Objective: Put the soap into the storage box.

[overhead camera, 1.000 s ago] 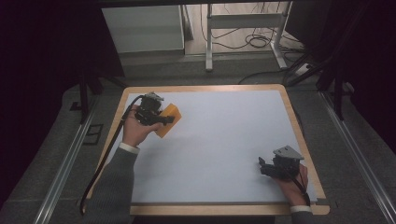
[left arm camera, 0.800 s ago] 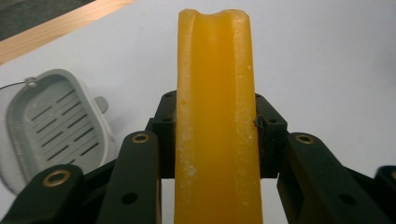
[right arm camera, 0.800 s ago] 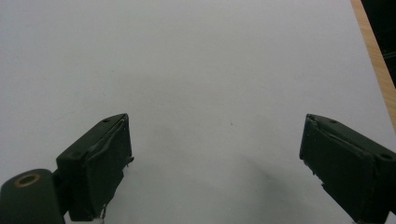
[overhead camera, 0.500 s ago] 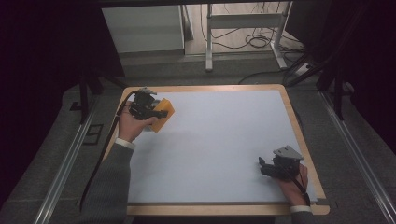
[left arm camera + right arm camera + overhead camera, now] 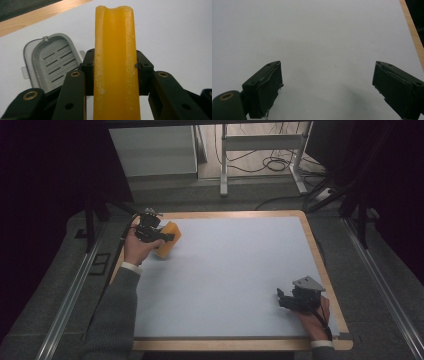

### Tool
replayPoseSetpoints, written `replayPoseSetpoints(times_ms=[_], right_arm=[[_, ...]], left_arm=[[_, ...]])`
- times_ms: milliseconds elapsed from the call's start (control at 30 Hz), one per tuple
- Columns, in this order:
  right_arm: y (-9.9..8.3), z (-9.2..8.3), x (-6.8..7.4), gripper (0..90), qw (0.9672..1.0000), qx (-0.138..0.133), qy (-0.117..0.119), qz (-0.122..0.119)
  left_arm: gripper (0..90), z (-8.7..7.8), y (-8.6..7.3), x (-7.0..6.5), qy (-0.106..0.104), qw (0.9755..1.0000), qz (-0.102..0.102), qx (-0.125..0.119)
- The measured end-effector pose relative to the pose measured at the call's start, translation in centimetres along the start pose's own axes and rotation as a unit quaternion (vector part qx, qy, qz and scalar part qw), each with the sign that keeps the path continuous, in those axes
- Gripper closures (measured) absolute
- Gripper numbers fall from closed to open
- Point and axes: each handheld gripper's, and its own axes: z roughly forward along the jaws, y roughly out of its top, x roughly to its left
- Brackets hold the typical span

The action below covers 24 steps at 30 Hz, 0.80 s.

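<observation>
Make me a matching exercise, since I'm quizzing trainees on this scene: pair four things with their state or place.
Things:
1. left gripper
2. right gripper
3. orange bar
4. grey slotted tray

States:
A. lying on the white table top, near its wooden edge
B. jaws wide apart, nothing between them
C. clamped between two black jaws
D. shut on something orange

Pairs: 1-D, 2-B, 3-C, 4-A

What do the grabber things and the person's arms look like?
Both grippers, left and right, are black with two chunky jaws and brass-coloured rivets. The right carries a grey three-cornered plate. A black cable trails from the left. The person wears grey sleeves with white cuffs.
</observation>
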Motion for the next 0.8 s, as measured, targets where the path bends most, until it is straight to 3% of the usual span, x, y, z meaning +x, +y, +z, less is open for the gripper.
replayPoseSetpoints(times_ms=[467, 600, 800], right_arm=[[0.0, 0.0, 0.0, 9.2, 1.0000, 0.000, 0.000, 0.000], [0.0, 0.0, 0.0, 9.2, 1.0000, 0.000, 0.000, 0.001], [0.0, 0.0, 0.0, 9.2, 1.0000, 0.000, 0.000, 0.000]], left_arm=[[61.1, 0.7, 1.0, 2.3, 0.018, 0.9995, -0.024, -0.004], [61.1, 1.2, 1.2, 3.2, 0.022, 0.9990, -0.038, -0.001], [61.1, 2.2, 1.5, 4.1, 0.031, 0.9986, -0.043, 0.007]])
